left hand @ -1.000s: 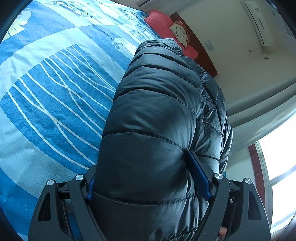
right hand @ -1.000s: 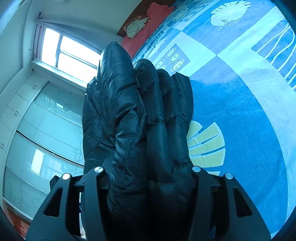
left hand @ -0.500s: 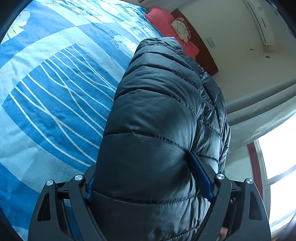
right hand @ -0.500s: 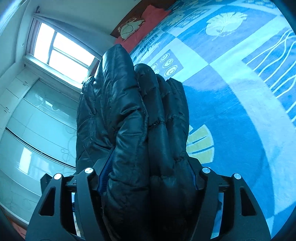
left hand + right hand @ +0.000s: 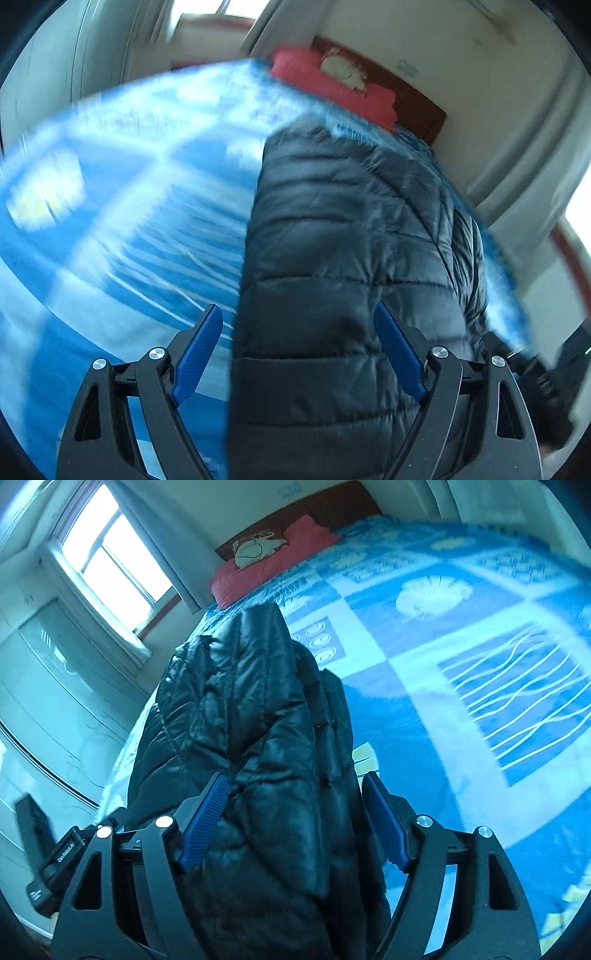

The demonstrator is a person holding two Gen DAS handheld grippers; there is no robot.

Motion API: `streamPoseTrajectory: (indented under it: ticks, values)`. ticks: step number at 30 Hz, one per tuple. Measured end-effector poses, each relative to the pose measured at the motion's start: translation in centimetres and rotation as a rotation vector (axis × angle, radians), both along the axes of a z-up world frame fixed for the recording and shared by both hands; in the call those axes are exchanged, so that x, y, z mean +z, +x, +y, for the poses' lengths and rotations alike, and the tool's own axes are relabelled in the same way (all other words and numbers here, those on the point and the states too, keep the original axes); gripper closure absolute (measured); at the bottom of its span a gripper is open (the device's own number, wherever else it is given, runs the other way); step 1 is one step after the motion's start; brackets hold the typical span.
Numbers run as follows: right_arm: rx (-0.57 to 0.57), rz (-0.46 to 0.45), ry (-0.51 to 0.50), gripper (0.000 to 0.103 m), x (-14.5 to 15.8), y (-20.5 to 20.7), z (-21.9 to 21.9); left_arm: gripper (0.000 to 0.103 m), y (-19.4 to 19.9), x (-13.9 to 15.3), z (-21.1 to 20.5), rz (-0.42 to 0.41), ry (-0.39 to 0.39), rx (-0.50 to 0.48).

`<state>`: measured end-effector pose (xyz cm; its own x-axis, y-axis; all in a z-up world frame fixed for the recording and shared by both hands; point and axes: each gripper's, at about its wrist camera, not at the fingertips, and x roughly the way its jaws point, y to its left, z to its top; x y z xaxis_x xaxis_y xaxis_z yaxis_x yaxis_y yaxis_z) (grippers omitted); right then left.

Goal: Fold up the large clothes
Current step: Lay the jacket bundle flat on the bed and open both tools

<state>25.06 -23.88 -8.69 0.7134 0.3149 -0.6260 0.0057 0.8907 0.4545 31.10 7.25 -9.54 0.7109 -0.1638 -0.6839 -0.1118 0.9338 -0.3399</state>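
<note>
Jacket (image 5: 343, 280), black and puffy, folded into a long bundle, lies on the blue patterned bed (image 5: 122, 206) along its edge, collar end pointing to twelve o'clock, toward the red pillow (image 5: 332, 88).

Left tongs (image 5: 299, 347) straddle the near end, spread wide; the seven o'clock pad (image 5: 199, 354) shows bed between itself and the fabric, so they're released.

Right tongs (image 5: 295, 816) have just been opening; the bundle sits between them, the four o'clock pad (image 5: 384, 823) looks clear, but whether the eight o'clock pad brushes a crease, I cannot tell.

Risk, as I read it: this slick, springy fill could puff back and unroll the stacked layers, or slide off the mattress edge.

Only the right view shows those layers edge-on, plus the window (image 5: 107, 557) at ten o'clock. The left view, badly smeared, gives the smooth quilted top.
</note>
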Motion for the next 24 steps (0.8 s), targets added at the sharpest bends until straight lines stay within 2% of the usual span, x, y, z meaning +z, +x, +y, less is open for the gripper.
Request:
streamPoseTrajectory:
  ticks: [3, 10, 18, 24]
  values:
    - [-0.015, -0.023, -0.075, 0.024, 1.4, -1.7, 0.7, 0.02, -1.7, 1.4, -0.6, -0.036, 0.097, 0.005]
    - [-0.043, -0.048, -0.211, 0.02, 3.8, -5.2, 2.2, 0.02, -5.1, 2.6, -0.8, -0.032, 0.13, 0.056]
    - [-0.054, -0.111, -0.322, 0.013, 6.8, -10.4, 4.0, 0.019, -10.9, 5.1, -2.0, -0.07, 0.262, 0.087]
    - [-0.061, -0.151, -0.371, 0.012, 8.1, -13.5, 4.9, 0.019, -13.3, 5.7, -2.4, -0.085, 0.255, 0.091]
